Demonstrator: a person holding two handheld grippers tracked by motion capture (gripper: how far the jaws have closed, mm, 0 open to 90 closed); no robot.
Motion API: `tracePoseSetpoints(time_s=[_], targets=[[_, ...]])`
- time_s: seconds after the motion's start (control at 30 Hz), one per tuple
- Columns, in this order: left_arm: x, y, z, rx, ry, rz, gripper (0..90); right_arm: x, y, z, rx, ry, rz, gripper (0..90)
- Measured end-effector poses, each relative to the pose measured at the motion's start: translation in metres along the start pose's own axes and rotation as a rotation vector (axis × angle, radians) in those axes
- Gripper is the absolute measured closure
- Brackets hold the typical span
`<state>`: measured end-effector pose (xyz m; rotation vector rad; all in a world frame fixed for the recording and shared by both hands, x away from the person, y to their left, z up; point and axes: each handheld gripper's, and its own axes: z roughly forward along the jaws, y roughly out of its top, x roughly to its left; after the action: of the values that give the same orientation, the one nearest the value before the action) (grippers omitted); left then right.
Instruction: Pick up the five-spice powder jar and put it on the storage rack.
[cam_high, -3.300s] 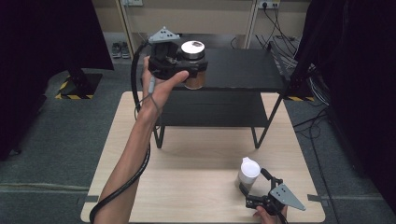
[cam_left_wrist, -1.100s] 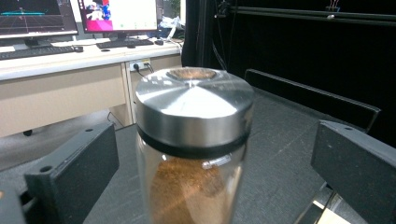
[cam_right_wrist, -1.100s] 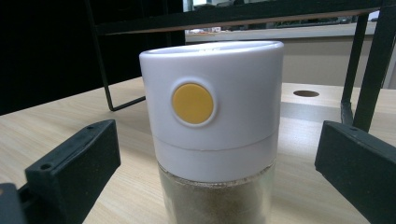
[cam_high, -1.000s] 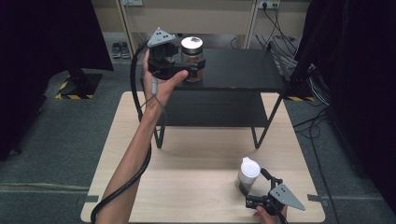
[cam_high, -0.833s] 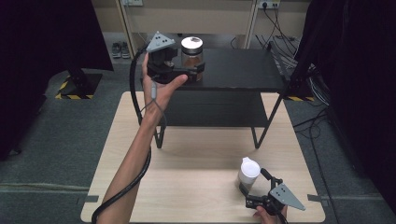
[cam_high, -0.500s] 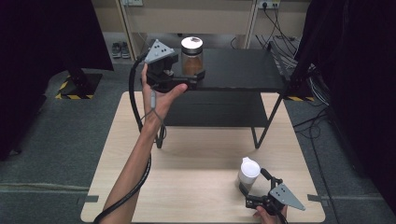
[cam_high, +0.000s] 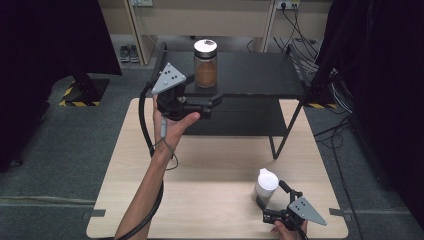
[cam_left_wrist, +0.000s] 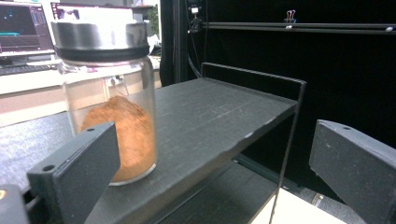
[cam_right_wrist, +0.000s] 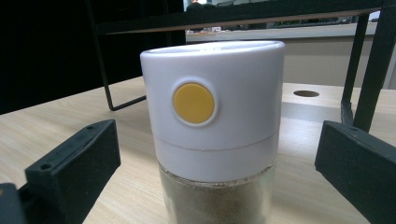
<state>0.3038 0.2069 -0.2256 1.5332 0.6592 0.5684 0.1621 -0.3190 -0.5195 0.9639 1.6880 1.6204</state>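
A glass jar (cam_high: 205, 64) with a silver lid and brown powder stands upright on the top board of a black shelf (cam_high: 255, 75). My left gripper (cam_high: 211, 100) hovers just in front of the shelf, open, with nothing between its jaws. In the left gripper view the jar (cam_left_wrist: 109, 98) stands beyond the left jaw, apart from it. A white-capped shaker (cam_high: 266, 184) with a yellow dot (cam_right_wrist: 194, 103) stands on the table near the front right. My right gripper (cam_high: 272, 198) is open, with a jaw on either side of the shaker and a gap on both sides.
The shelf has a lower board (cam_high: 240, 117) and thin black legs (cam_high: 287, 127) standing on the light wooden table (cam_high: 200, 175). A cable (cam_high: 146, 125) trails from the left gripper along the forearm. Grey floor surrounds the table.
My left gripper has let go of the jar and drawn back and down from it, jaws open. The jar stays on the shelf top. The right gripper and shaker have not moved.
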Motion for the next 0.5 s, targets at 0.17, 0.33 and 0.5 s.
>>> tracePoseSetpoints(time_s=[0.17,0.33,0.5], targets=[[-0.008,-0.01,-0.005,-0.013,-0.01,0.017,1.2,0.0,0.0,0.0,0.0,0.0,0.0,0.4],[-0.017,-0.022,-0.011,-0.027,-0.011,0.04,1.2,0.0,0.0,0.0,-0.001,0.0,0.002,0.3],[-0.021,-0.036,-0.015,-0.04,-0.029,0.037,1.3,0.0,0.0,0.0,-0.002,0.001,0.002,0.4]])
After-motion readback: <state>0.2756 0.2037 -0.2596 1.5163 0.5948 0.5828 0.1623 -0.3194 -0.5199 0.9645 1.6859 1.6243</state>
